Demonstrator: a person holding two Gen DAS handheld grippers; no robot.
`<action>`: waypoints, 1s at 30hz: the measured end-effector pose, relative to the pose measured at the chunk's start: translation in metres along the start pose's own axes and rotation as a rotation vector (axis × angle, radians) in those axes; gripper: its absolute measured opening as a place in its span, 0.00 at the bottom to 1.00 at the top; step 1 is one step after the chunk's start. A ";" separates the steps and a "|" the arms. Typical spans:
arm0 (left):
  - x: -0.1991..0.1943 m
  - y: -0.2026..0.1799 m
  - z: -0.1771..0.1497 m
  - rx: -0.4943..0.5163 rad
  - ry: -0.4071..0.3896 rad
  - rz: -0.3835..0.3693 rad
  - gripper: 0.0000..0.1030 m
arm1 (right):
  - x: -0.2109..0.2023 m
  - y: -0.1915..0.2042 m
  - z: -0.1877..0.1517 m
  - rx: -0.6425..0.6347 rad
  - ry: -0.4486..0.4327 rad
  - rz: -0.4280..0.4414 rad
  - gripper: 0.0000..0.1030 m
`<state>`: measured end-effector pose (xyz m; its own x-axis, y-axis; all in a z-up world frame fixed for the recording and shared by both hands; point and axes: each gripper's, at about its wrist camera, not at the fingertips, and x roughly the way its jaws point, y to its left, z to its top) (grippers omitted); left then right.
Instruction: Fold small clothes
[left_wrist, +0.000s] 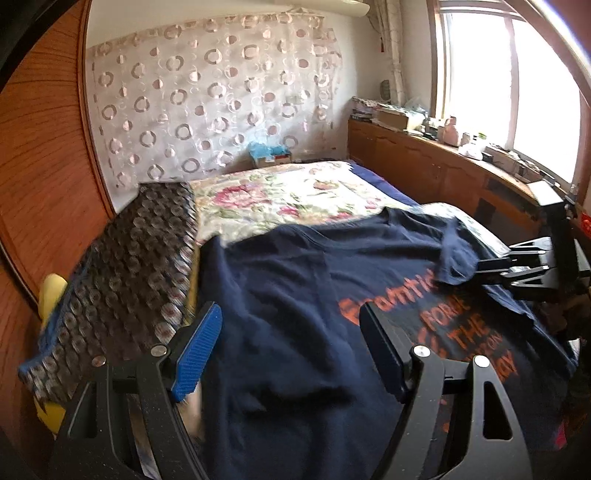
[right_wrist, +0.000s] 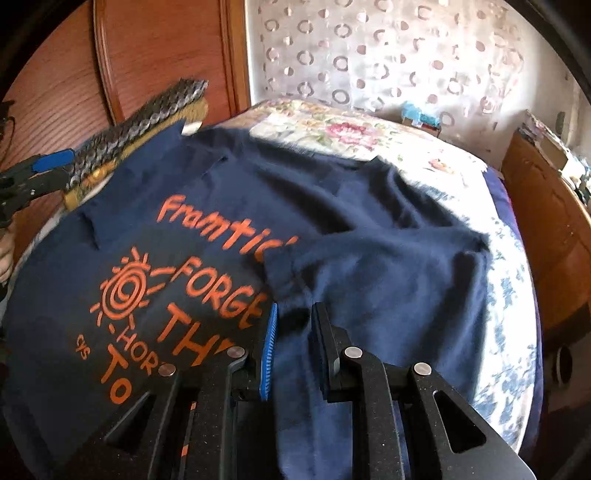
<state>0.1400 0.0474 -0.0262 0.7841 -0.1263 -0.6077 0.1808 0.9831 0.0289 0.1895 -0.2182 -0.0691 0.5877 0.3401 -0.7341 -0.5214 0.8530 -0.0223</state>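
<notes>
Lying print-up across the flowered bedspread (right_wrist: 424, 155), the one navy T-shirt (right_wrist: 229, 192) has its right side carried inward over the orange lettering (right_wrist: 207, 258) — a first fold, I judge. The right gripper (right_wrist: 293, 332) pinches that folded edge between nearly closed jaws, presumably to lay it flat. The left gripper (left_wrist: 291, 343) hangs wide open above the plain half, holding nothing — likely freed for the other side. Counted: one shirt, two grippers, one patterned cushion (left_wrist: 129, 266) beside it.
</notes>
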 end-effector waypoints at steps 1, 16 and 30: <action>0.005 0.003 0.004 0.010 0.005 0.009 0.76 | -0.002 -0.008 0.001 0.008 -0.005 -0.014 0.25; 0.088 0.034 0.055 0.052 0.209 0.055 0.46 | 0.010 -0.061 0.020 0.057 -0.030 -0.028 0.31; 0.158 0.042 0.070 0.152 0.394 0.174 0.21 | 0.050 -0.080 0.019 0.051 0.038 -0.114 0.39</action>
<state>0.3134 0.0597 -0.0655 0.5302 0.1280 -0.8382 0.1746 0.9509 0.2556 0.2725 -0.2620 -0.0916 0.6171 0.2260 -0.7537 -0.4202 0.9045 -0.0729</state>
